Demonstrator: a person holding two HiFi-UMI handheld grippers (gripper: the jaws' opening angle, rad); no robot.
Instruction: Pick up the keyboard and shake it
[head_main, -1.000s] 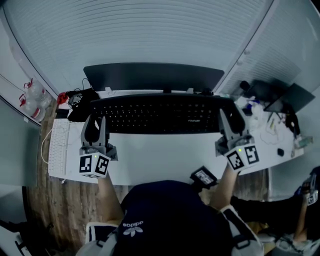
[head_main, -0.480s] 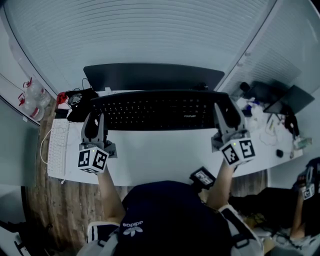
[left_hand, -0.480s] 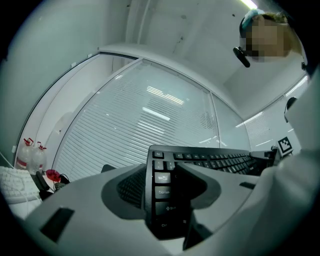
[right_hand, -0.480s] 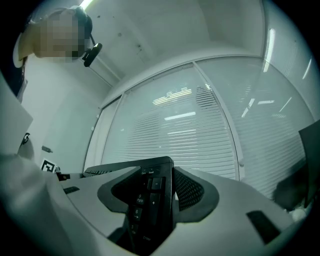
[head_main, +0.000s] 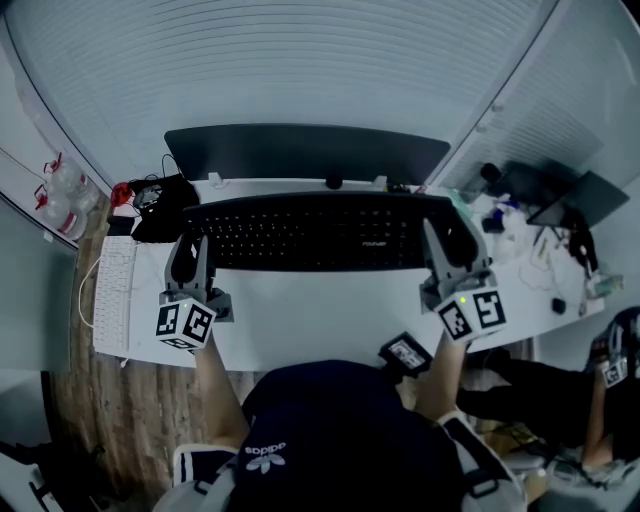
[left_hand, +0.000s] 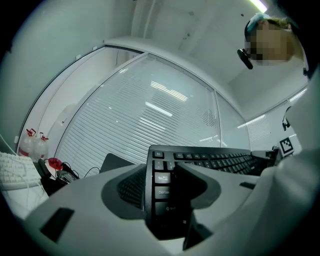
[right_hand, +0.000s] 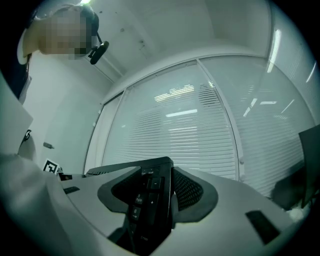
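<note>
Keyboard (head_main: 315, 232) lies with its long axis left to right across the middle of the frame, apparently lifted above the table (head_main: 320, 310). We have the left gripper (head_main: 187, 252) and right gripper (head_main: 448, 240) at opposite ends, fingers (left_hand: 125, 187) clamped on its short edges.

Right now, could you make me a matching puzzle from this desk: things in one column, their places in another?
1 black keyboard
2 white keyboard
3 monitor
4 left tool

A lying at the left edge of the desk
B clamped on the black keyboard's left end
C at the back, screen dark
D gripped at both ends

Pairs: 1-D, 2-A, 3-C, 4-B
</note>
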